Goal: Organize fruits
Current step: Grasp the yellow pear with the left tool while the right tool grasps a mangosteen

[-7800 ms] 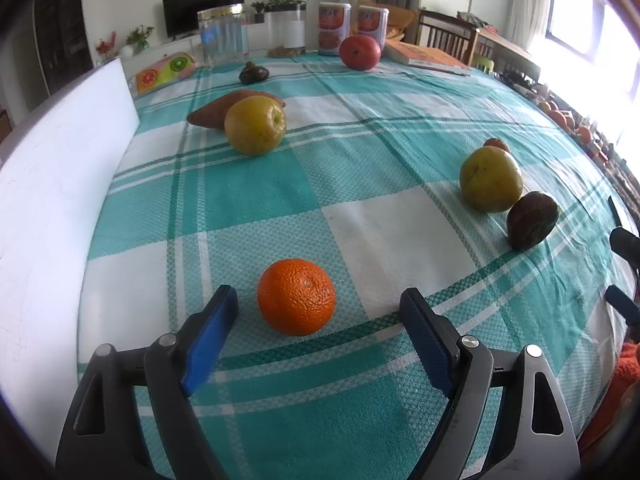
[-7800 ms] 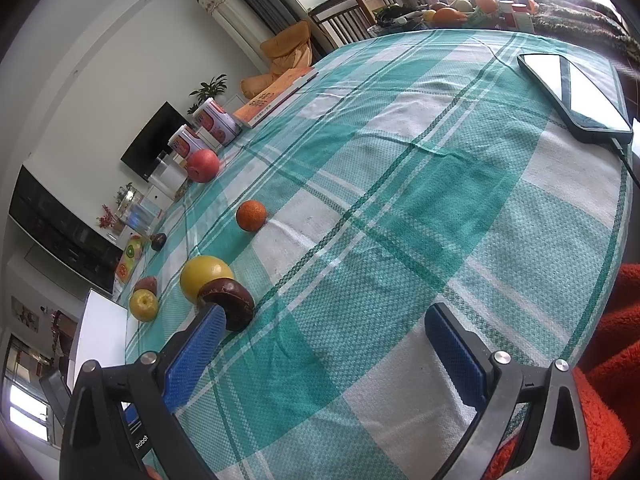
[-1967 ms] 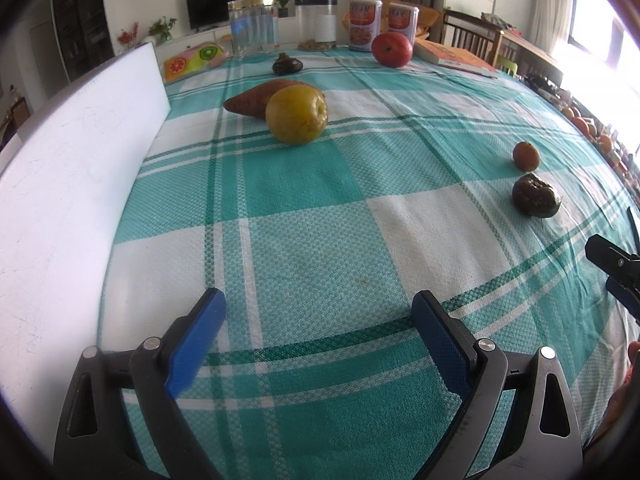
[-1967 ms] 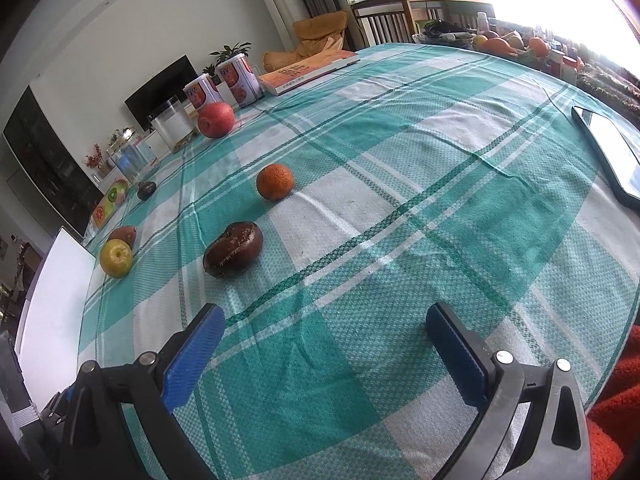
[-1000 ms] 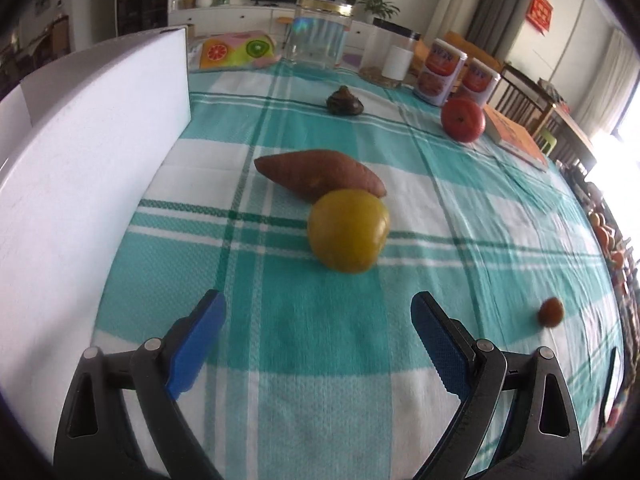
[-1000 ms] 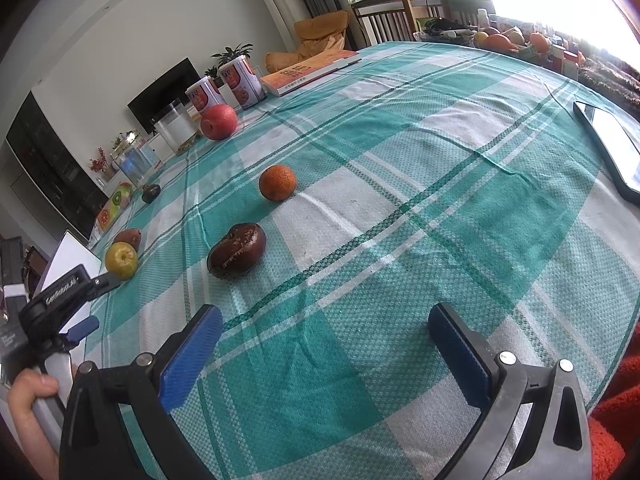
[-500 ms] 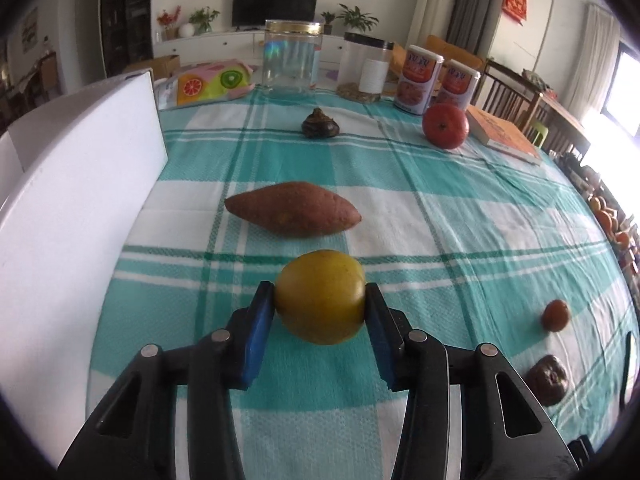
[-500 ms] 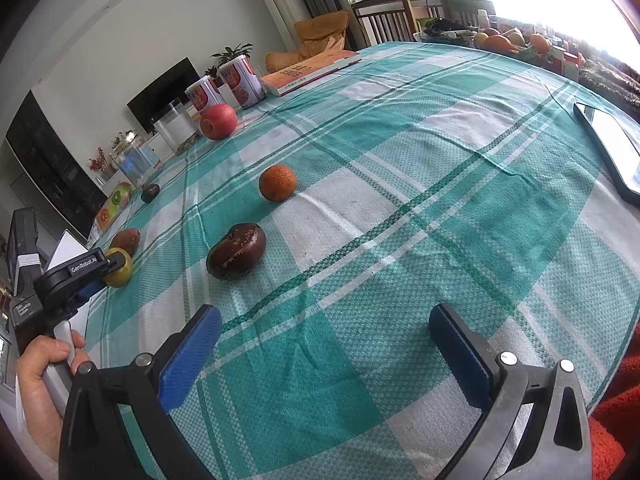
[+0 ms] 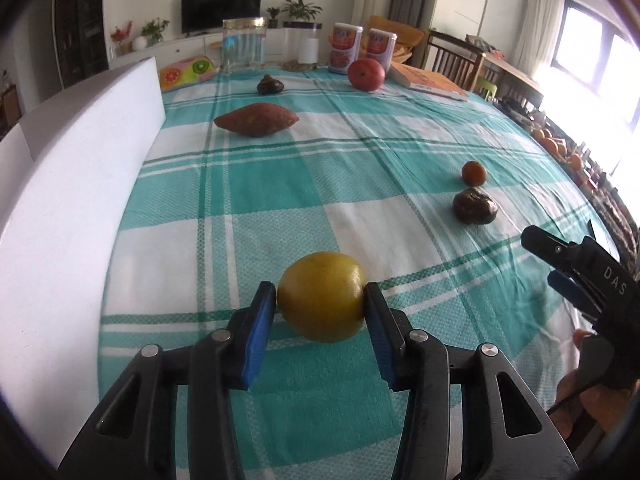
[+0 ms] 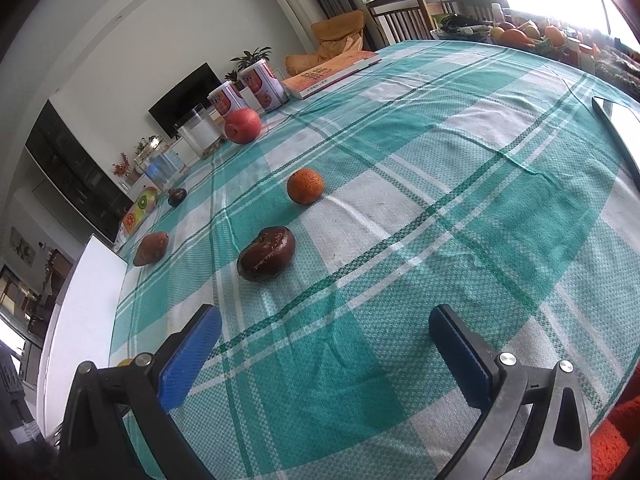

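Observation:
My left gripper (image 9: 320, 312) is shut on a yellow-green round fruit (image 9: 322, 296) and holds it over the near part of the checked tablecloth (image 9: 280, 184). A dark brown wrinkled fruit (image 9: 475, 207) and a small orange (image 9: 474, 172) lie at the right. A sweet potato (image 9: 256, 119), a small dark fruit (image 9: 270, 84) and a red apple (image 9: 366, 74) lie further back. My right gripper (image 10: 324, 340) is open and empty, low over the cloth, with the dark fruit (image 10: 267, 254) and the orange (image 10: 305, 186) ahead of it. It also shows at the right edge of the left wrist view (image 9: 576, 280).
A white foam board (image 9: 76, 184) stands along the table's left edge. Two cans (image 9: 362, 48), a clear jar (image 9: 244, 44), a book (image 9: 430, 80) and a fruit-print packet (image 9: 188, 70) sit at the far edge. A phone (image 10: 618, 128) lies at the right.
My left gripper has carried the yellow-green fruit back from beside the sweet potato toward the near part of the table. The right gripper has hardly moved.

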A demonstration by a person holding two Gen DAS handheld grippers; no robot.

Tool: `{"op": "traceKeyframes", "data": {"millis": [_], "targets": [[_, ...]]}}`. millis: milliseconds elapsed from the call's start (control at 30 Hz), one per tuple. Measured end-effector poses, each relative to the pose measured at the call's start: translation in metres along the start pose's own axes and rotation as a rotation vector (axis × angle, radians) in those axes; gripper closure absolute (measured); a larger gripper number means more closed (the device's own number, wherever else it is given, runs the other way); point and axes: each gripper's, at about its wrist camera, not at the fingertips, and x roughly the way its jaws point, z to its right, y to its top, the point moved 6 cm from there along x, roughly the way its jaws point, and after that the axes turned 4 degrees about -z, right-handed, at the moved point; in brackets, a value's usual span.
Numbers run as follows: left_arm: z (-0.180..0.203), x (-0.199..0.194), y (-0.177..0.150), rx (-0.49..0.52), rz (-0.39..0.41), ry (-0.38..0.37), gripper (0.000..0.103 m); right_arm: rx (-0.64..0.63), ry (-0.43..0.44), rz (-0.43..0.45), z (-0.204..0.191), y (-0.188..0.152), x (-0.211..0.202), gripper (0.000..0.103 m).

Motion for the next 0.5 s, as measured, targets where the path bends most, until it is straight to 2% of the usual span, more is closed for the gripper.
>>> {"op": "traceKeyframes", "data": {"millis": [100, 200, 267, 333, 367, 400, 433, 500], "targets": [[0.000, 0.001, -0.001, -0.013, 0.004, -0.013, 0.054, -0.099, 0.050, -0.003, -0.021, 0.011, 0.010, 0.000], [-0.001, 0.001, -0.001, -0.031, 0.005, -0.026, 0.056, -0.234, 0.036, -0.066, -0.045, 0.020, 0.036, 0.001], [-0.001, 0.000, -0.001, -0.025, 0.004, -0.024, 0.056, -0.265, 0.038, -0.124, -0.053, 0.019, 0.054, 0.008], [-0.001, -0.001, -0.002, -0.022, 0.009, -0.020, 0.056, -0.301, -0.006, -0.143, -0.060, 0.019, 0.063, 0.022], [-0.001, -0.001, -0.003, -0.020, 0.010, -0.020, 0.056, -0.330, -0.032, -0.151, -0.064, 0.018, 0.067, 0.032], [-0.001, -0.001, -0.003, -0.019, 0.008, -0.023, 0.056, -0.351, -0.066, -0.150, -0.065, 0.018, 0.068, 0.037], [0.000, 0.000, -0.004, -0.018, 0.007, -0.025, 0.056, -0.353, -0.085, -0.146, -0.063, 0.019, 0.068, 0.057], [0.001, -0.001, -0.005, -0.011, 0.009, -0.022, 0.057, -0.311, -0.051, -0.145, -0.057, 0.018, 0.063, 0.057]]}}
